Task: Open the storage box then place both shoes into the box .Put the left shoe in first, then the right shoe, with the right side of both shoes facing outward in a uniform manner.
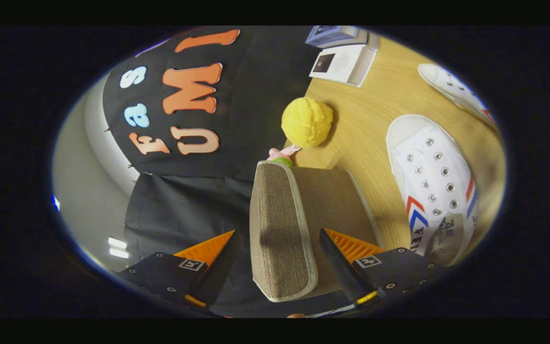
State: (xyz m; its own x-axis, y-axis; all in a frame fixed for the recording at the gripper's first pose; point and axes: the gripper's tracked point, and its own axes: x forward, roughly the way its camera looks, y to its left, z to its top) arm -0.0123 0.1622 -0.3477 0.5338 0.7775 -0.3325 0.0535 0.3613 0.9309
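1. The gripper (275,248) sits at the lower middle of the frame, its fingers spread open on either side of the storage box (299,224) lid edge, not pressing it.
2. A yellow ball (307,121) lies above the box on the wooden surface (365,119).
3. One white shoe (435,188) lies at right; the second shoe (456,88) lies at upper right.

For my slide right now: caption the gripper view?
Open gripper straddles the storage box lid; two white shoes wait on the table.
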